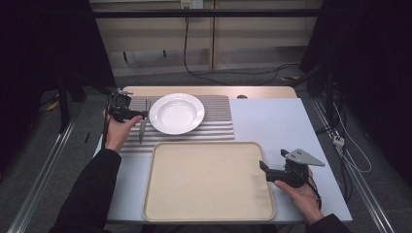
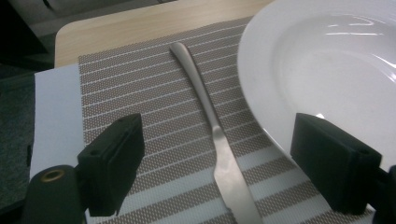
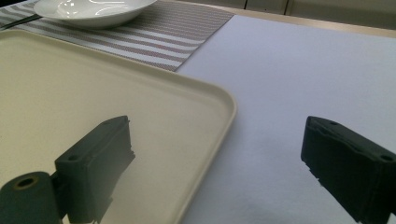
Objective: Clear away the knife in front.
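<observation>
Striped placemat under empty white plate; beige tray bare.

Placemat at the far left part of the table, carrying a plate near its middle and a knife just left of the plate, lying lengthwise, not touching it. Tray in front of the placemat, its far edge meeting the mat's near edge. Left gripper over the mat's left end, above the knife, jaws apart with knife between them. Right gripper by the tray's right rim, jaws straddling that rim, one above the tray, the other above bare table.
</observation>
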A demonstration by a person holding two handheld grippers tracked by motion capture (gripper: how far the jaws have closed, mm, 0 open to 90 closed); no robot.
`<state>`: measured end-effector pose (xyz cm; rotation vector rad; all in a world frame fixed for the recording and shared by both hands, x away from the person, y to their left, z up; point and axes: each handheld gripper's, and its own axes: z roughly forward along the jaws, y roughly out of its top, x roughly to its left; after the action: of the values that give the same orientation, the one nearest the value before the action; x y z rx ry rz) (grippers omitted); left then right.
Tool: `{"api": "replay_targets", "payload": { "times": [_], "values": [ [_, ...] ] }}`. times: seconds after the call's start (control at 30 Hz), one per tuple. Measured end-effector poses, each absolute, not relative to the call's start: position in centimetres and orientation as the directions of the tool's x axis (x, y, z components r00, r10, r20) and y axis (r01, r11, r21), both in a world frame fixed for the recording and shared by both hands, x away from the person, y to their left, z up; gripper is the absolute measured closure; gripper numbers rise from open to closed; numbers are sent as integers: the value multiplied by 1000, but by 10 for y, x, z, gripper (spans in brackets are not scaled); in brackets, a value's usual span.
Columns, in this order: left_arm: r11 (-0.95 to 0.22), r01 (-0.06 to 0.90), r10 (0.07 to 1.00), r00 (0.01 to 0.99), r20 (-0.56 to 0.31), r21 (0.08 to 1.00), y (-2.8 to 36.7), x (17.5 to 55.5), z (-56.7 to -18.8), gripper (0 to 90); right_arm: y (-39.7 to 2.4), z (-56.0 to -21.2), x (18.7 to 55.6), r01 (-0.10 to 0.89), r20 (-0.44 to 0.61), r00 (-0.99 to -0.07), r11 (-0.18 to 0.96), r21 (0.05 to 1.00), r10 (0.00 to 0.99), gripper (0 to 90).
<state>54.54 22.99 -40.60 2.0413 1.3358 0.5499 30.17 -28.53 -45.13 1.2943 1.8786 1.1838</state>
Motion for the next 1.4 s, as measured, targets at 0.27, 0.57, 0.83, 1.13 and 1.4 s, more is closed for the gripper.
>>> {"api": "replay_targets", "payload": {
  "times": [0.27,0.57,0.83,1.13,1.4],
  "values": [
    [-270,690,936,353,14,671,239,570,-413,229,-284,-452,302,426,21,-387,159,890,922,85],
    [-253,738,944,329,-6,626,229,594,-428,428,-284,-452,302,429,28,-397,158,889,917,84],
    [-195,777,948,305,-88,598,221,609,-447,576,-284,-452,302,434,28,-391,157,887,920,87],
    [-218,799,953,297,-52,560,210,614,-447,682,-284,-452,302,436,26,-391,160,886,920,87],
    [-182,826,960,266,-84,534,213,614,-445,775,-283,-453,302,440,26,-395,165,883,918,87]
  ]
}}
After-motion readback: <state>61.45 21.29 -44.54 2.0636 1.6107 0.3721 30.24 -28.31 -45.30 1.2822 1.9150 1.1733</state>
